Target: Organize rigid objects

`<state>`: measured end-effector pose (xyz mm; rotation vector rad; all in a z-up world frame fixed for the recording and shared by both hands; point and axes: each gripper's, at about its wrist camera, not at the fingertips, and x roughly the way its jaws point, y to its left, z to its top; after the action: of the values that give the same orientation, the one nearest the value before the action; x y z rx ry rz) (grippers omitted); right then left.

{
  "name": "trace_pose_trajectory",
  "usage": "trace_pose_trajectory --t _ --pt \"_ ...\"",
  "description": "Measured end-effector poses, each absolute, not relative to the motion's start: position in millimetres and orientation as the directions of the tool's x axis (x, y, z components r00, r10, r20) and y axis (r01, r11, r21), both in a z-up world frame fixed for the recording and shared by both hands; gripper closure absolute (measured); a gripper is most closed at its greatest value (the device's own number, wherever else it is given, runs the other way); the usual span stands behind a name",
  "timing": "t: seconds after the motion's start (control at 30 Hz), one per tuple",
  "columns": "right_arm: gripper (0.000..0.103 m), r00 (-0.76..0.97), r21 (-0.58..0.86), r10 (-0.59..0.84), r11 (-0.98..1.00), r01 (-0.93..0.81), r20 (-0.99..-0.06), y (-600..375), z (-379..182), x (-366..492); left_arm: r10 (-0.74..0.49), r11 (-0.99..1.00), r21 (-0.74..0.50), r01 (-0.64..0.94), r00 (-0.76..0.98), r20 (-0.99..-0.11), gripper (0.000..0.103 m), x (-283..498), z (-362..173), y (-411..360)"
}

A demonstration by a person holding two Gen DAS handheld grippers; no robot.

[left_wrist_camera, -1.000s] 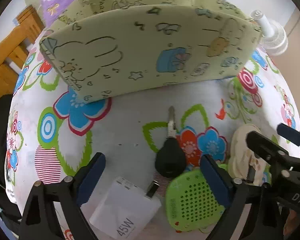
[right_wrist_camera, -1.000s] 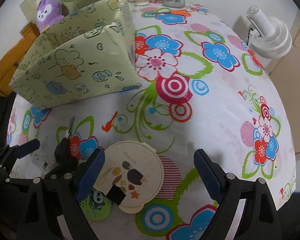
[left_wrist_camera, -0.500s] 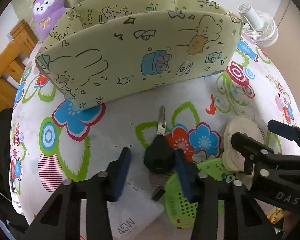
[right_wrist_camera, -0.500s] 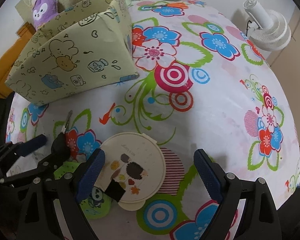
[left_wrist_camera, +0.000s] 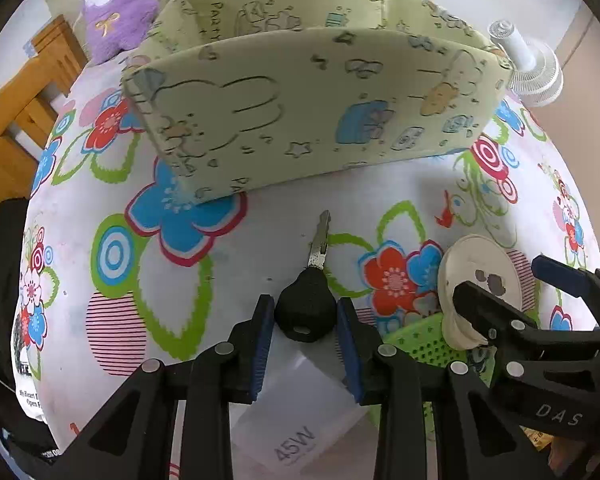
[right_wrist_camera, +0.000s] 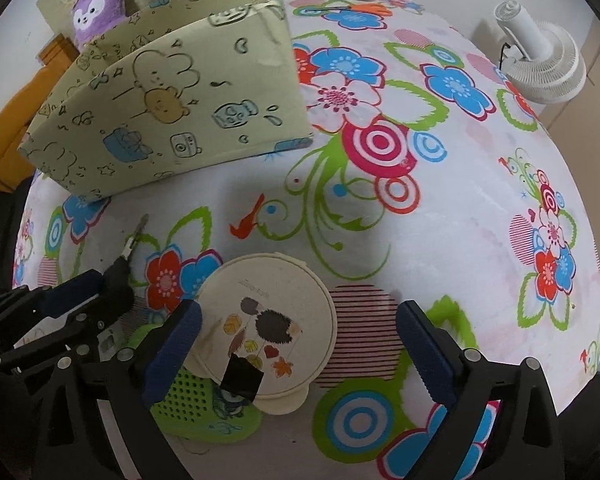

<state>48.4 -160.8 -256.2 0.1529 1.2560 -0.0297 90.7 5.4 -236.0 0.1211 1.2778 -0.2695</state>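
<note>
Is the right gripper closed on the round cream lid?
No: in the right wrist view the right gripper has its jaws wide and opening, with the round cream lid between them but ungripped.

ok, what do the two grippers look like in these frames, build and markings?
Both match: the left gripper and right gripper have black plastic scissor-style arms with silver rivets, ending in ribbed blue pads. The right gripper's body shows white "DAS" lettering. No cables, hands or sleeves visible.

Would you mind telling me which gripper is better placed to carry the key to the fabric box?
Left. The left gripper is shut on the key, facing the fabric box; the right gripper is opening, empty.
</note>
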Motion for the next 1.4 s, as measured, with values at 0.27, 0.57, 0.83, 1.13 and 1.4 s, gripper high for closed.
trace_pose_trajectory --t 0.27,0.57,0.83,1.13,1.4 --pt "0.004 0.305 0.105 0.077 0.992 0.075 -0.949 -146 -255 50 -0.133 0.966 -0.067 0.249 0.259 -0.957 0.071 95 -237 22" --pt "0.024 0.303 0.022 -0.004 0.996 0.081 -0.953 -128 -259 49 -0.115 0.964 -0.04 0.262 0.277 -0.954 0.071 89 -240 14" --pt "0.025 0.305 0.014 -0.019 0.994 0.106 -0.952 -131 -260 57 -0.16 0.968 -0.098 0.233 0.263 -0.952 0.071 86 -235 10" --pt "0.026 0.31 0.022 -0.015 0.993 0.115 -0.951 -134 -250 68 -0.16 0.968 -0.096 0.233 0.272 -0.949 0.071 89 -222 3" --pt "0.026 0.331 0.026 -0.011 0.994 0.106 -0.944 -138 -235 62 -0.16 0.97 -0.095 0.224 0.291 -0.943 0.071 83 -206 -4"
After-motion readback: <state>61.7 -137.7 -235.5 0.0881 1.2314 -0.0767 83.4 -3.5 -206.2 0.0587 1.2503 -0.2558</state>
